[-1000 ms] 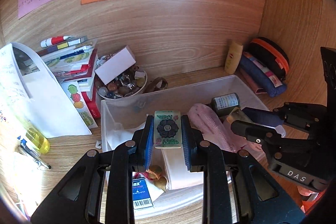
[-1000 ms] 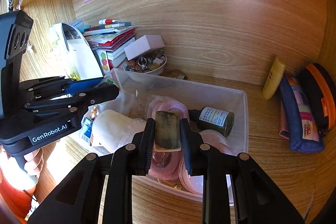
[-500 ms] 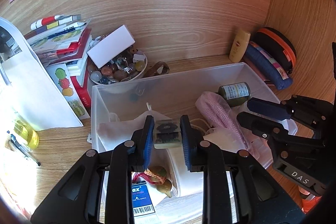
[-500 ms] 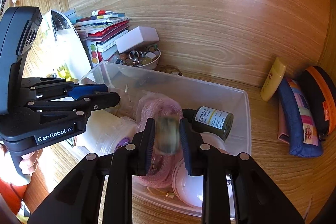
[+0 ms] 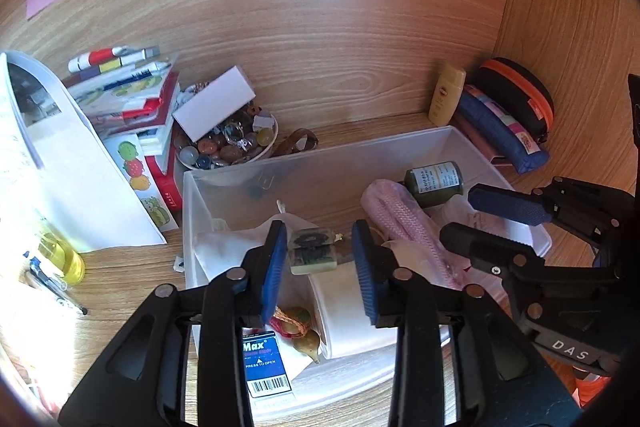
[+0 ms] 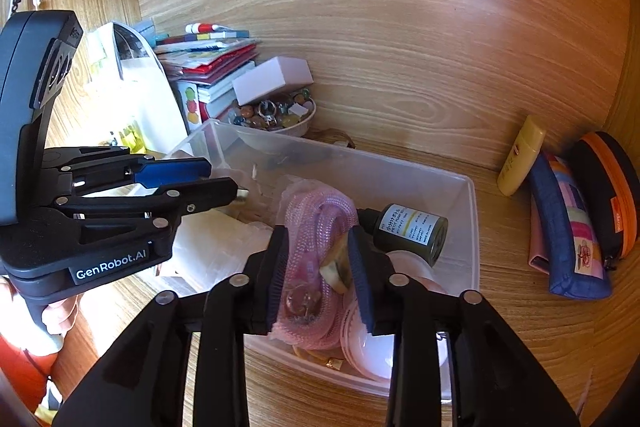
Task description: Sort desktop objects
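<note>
A clear plastic bin stands on the wooden desk and holds several items. My left gripper is open above the bin; a green flower-patterned tile lies loose between its jaws, tilted, over a white roll. My right gripper is open over the bin; a dark olive tile leans against its right pad above a pink mesh tube. A dark green bottle lies in the bin.
A bowl of beads with a white box on it stands behind the bin, next to stacked books. A yellow tube, blue pencil case and black-orange case lie at right. A white sheet leans at left.
Both grippers lowered toward the bin and opened. Each tile, gripped upright a second ago, has come loose and tipped between the jaws.
</note>
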Demonstrator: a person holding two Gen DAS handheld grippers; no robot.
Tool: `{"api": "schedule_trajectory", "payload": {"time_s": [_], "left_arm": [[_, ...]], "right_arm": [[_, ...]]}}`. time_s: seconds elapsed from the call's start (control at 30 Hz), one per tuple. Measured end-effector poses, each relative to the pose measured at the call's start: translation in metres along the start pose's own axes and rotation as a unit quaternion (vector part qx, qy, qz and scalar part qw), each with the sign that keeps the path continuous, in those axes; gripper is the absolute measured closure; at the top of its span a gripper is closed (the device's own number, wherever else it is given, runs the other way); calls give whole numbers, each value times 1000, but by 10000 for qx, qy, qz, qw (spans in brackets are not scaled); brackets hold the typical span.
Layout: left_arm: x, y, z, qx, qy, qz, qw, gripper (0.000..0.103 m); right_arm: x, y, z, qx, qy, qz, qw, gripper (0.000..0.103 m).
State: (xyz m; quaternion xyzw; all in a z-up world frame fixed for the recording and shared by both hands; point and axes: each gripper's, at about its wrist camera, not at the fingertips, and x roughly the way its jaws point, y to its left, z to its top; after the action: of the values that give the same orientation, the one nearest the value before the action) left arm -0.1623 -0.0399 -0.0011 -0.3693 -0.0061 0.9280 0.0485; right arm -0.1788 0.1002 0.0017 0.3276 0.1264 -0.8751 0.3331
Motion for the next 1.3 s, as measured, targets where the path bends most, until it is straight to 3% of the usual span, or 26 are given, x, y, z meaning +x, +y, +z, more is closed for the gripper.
{"api": "schedule_trajectory", "payload": {"time_s": [0.1,0.17,0.3,0.43,0.57,0.63,0.73,1.07,1.2,1.3], "left_arm": [[-10,-4,0,58,-131,64,9999,61],[-18,-6,-1,70,-212,81,9997,49],[-31,-11,-3,136,-354,167,9991,43],[-43,-16,-7,169,-496,297,9982,29],[-53,-19,-11,144,-509,321,9981,28],[-58,-20,-13,122,-507,382,9979,26],[-66,-21,-18,40,-606,519,9968,9],[-92,-28,-39,-105,-869,809,9929,4],[-96,-28,-45,-228,-867,743,9932,4],[-97,-28,-50,-317,-859,729,9931,4]], "right_arm": [[-11,4,0,-48,-134,-81,9999,60],[-18,5,-1,-55,-201,-120,9997,55],[-30,6,-2,-25,-313,-256,9992,41],[-41,5,-4,37,-384,-365,9986,29],[-48,3,-8,90,-385,-402,9984,26],[-52,3,-11,134,-376,-372,9985,19],[-60,3,-16,165,-382,-360,9985,18],[-86,8,-35,94,-563,-619,9964,14],[-94,9,-43,178,-655,-642,9956,4],[-98,8,-49,257,-707,-654,9950,3]]}}
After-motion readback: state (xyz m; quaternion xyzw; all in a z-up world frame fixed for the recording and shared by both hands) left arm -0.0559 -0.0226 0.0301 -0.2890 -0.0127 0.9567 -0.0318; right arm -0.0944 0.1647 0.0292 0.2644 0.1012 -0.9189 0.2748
